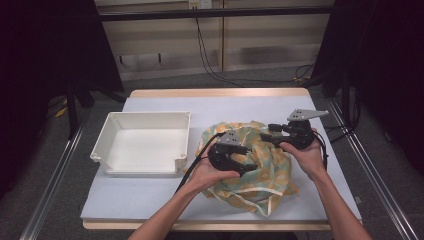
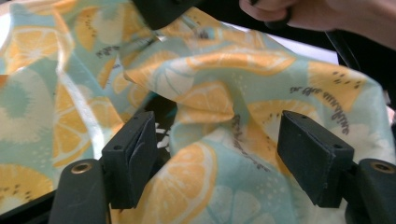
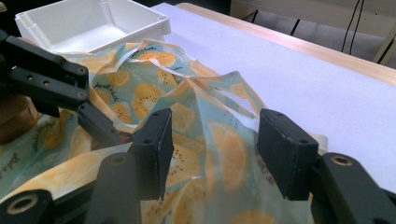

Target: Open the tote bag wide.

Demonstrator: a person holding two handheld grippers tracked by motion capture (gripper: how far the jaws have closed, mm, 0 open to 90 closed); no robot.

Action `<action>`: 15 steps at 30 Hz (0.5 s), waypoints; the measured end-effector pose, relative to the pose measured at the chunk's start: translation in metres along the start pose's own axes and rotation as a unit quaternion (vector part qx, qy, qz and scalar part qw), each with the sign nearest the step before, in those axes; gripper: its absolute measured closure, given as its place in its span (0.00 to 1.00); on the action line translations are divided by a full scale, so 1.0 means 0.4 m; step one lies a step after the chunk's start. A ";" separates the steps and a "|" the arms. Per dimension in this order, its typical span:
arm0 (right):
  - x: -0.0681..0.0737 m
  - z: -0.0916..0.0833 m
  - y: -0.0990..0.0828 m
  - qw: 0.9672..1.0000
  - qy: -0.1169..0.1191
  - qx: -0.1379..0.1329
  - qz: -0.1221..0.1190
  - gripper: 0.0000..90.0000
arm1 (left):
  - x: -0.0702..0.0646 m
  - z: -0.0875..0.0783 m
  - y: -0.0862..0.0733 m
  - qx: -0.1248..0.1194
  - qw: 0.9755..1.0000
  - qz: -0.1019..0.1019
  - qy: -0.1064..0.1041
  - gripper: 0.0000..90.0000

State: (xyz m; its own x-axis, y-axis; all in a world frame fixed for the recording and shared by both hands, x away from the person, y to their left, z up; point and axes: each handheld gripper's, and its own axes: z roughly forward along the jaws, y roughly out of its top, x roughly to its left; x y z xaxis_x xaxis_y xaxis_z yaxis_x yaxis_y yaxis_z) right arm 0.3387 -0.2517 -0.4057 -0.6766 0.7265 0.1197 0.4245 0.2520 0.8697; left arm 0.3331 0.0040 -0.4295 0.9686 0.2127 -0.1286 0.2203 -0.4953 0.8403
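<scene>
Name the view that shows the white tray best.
The high view: the whole white tray lies left of the cloth, its inside and all four walls visible. The right gripper view catches just one end of it beyond the cloth. The left gripper view looks at cloth.

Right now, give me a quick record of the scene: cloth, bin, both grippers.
cloth: crumpled, orange-slice print, on the white mat right of the bin
bin: white, empty, left part of the mat
left gripper: jaws apart, cloth bulging between them, pads not pressing
right gripper: jaws apart over a raised fold, no grip
table: wooden edge around the mat
</scene>
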 end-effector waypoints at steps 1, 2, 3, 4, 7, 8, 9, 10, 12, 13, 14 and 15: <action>0.000 0.005 -0.001 1.000 0.001 0.000 0.001 0.51 | -0.001 0.001 -0.001 0.001 1.000 0.001 -0.001 0.32; -0.002 0.010 -0.002 1.000 0.001 0.002 0.001 0.51 | -0.002 0.004 -0.004 0.000 1.000 0.001 -0.008 0.32; -0.004 0.018 -0.004 1.000 0.002 0.004 0.003 0.51 | -0.003 0.007 -0.006 0.003 1.000 0.005 -0.006 0.32; -0.005 0.022 -0.006 1.000 0.002 0.006 0.003 0.51 | -0.004 0.011 -0.008 0.012 1.000 0.008 -0.005 0.34; -0.008 0.038 -0.011 1.000 0.004 0.016 0.004 0.52 | -0.005 0.017 -0.016 0.018 1.000 0.015 -0.003 0.46; -0.008 0.043 -0.013 1.000 0.003 0.018 0.004 0.53 | -0.005 0.018 -0.018 0.019 1.000 0.014 0.004 0.51; -0.009 0.047 -0.015 1.000 0.007 0.020 0.007 0.54 | -0.004 0.017 -0.018 0.025 0.999 0.025 0.009 0.57; -0.010 0.050 -0.017 1.000 0.011 0.018 0.010 0.58 | -0.004 0.014 -0.017 0.030 0.999 0.032 0.017 0.65; -0.013 0.054 -0.022 1.000 0.016 0.013 0.020 0.64 | 0.002 0.010 -0.017 0.027 0.999 0.026 0.006 0.81; -0.015 0.058 -0.025 0.999 0.019 0.017 0.022 0.68 | 0.002 0.009 -0.017 0.028 0.999 0.028 0.010 0.87; -0.014 0.060 -0.025 0.999 0.018 0.021 0.020 0.71 | 0.001 0.004 -0.016 0.029 0.999 0.029 0.007 0.92; -0.015 0.062 -0.025 0.999 0.016 0.027 0.015 0.74 | -0.002 0.000 -0.016 0.024 0.999 0.029 0.005 0.96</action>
State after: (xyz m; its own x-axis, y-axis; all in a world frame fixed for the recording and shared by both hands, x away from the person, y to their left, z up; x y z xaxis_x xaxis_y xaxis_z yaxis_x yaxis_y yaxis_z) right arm 0.3533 -0.2427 -0.4271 -0.6810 0.7143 0.1614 0.4763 0.2646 0.8385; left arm 0.3310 0.0071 -0.4348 0.9788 0.1908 -0.0741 0.1687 -0.5476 0.8195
